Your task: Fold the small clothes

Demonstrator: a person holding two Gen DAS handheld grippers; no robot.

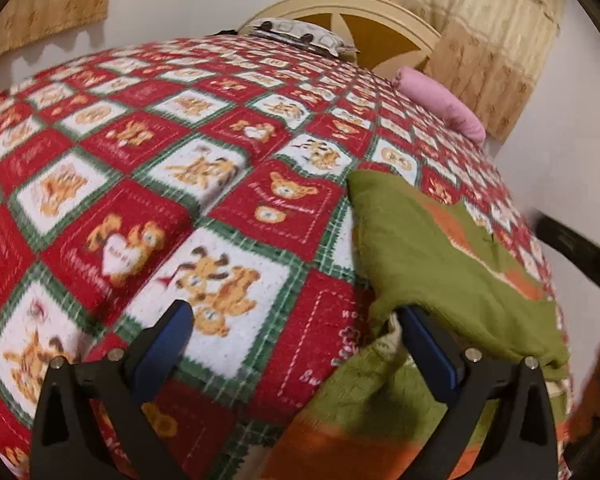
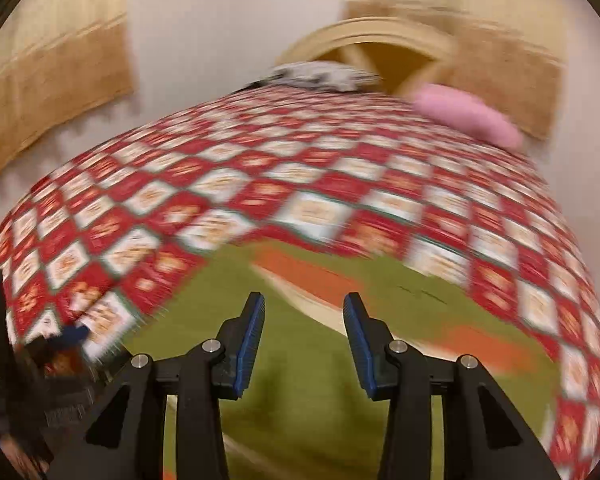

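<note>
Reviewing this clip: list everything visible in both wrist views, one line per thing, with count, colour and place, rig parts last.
garment: one, olive green with orange and cream stripes, lying partly folded on the near right of the bed
bedspread: one, red, white and green checks with bear prints, covering the bed
pink pillow: one, pink, far right edge of the bed
patterned pillow: one, white with dark marks, at the head of the bed
headboard: one, cream frame with mustard panels, against the far wall
curtains: tan, two visible, far left and far right
left gripper: one, black with blue fingers, open, right finger at the garment's edge
right gripper: one, black with blue fingers, open above the garment
</note>
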